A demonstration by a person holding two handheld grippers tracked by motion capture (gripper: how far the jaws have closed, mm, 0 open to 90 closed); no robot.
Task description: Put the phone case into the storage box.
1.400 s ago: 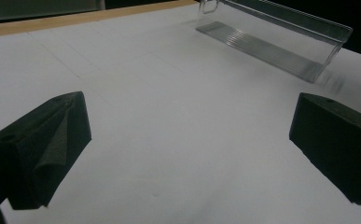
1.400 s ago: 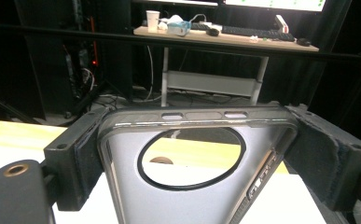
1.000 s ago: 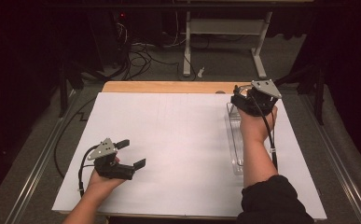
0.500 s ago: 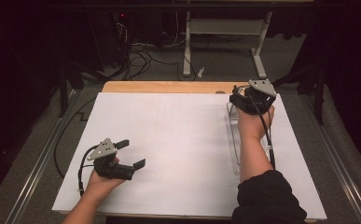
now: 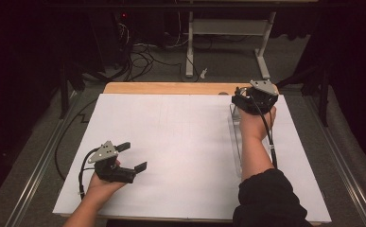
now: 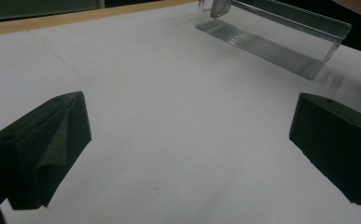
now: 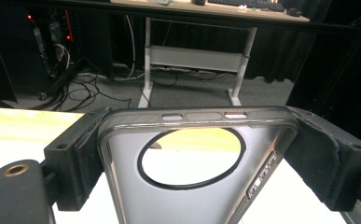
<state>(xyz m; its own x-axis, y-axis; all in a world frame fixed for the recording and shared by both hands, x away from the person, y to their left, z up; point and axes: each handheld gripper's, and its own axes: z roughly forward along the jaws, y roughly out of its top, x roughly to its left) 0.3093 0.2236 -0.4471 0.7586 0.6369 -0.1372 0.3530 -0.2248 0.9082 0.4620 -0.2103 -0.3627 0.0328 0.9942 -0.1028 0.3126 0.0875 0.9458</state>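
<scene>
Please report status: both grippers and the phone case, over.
Right gripper shut on clear phone case, raised at far edge. Left gripper open, empty. Clear tray under right forearm.

A wide bare stretch of the white sheet (image 5: 171, 142) is left across the middle of the high view, where free passage is offered over the desk (image 5: 161, 88). At lower left that room is bounded by the left tool (image 5: 134, 157), held with jaws spread. At right, passage is barred by the clear tray (image 5: 236, 142) lying lengthwise and by the forearm (image 5: 250, 151) above it. At upper right the desk's far edge is taken up by the right tool (image 5: 239, 100), clamped on a phone case (image 7: 187, 186).
</scene>
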